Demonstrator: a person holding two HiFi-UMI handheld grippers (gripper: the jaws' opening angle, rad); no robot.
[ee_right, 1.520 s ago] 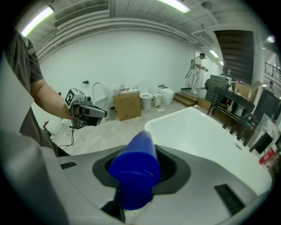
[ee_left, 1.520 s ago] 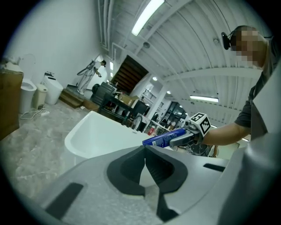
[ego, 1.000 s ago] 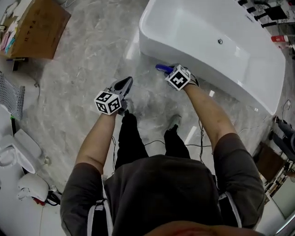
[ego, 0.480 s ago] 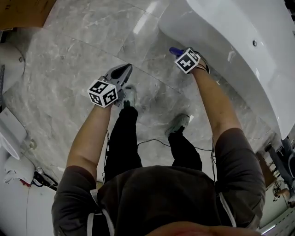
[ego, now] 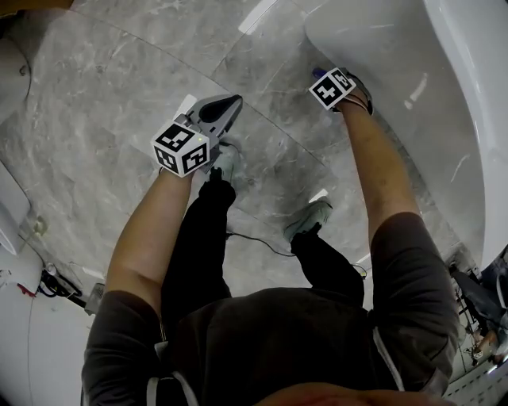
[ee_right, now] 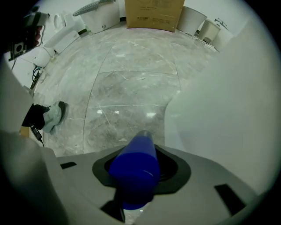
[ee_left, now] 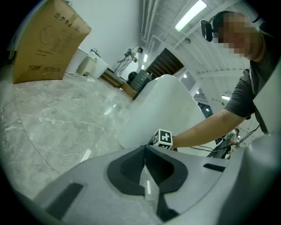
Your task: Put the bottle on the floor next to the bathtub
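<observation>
Gripping one blue bottle (ee_right: 134, 167) between right gripper (ego: 321, 78) jaws, one white bathtub (ee_right: 228, 101) at its three o'clock, one left gripper (ee_left: 145, 173), jaws closed, empty, above marble floor (ee_right: 127, 88)

The bathtub (ego: 444, 87) stands on the floor (ego: 111, 103) at the far right. The right gripper (ego: 324, 78) hangs just beside the tub's outer wall, on its left, with the bottle (ee_right: 134, 167) between its jaws, above the floor. The left gripper (ego: 226, 107) is further left, well apart from the tub, over the person's left shoe (ego: 226, 162). The right shoe (ego: 308, 216) stands nearer. A cardboard box (ee_right: 153, 13) sits far across the floor.
</observation>
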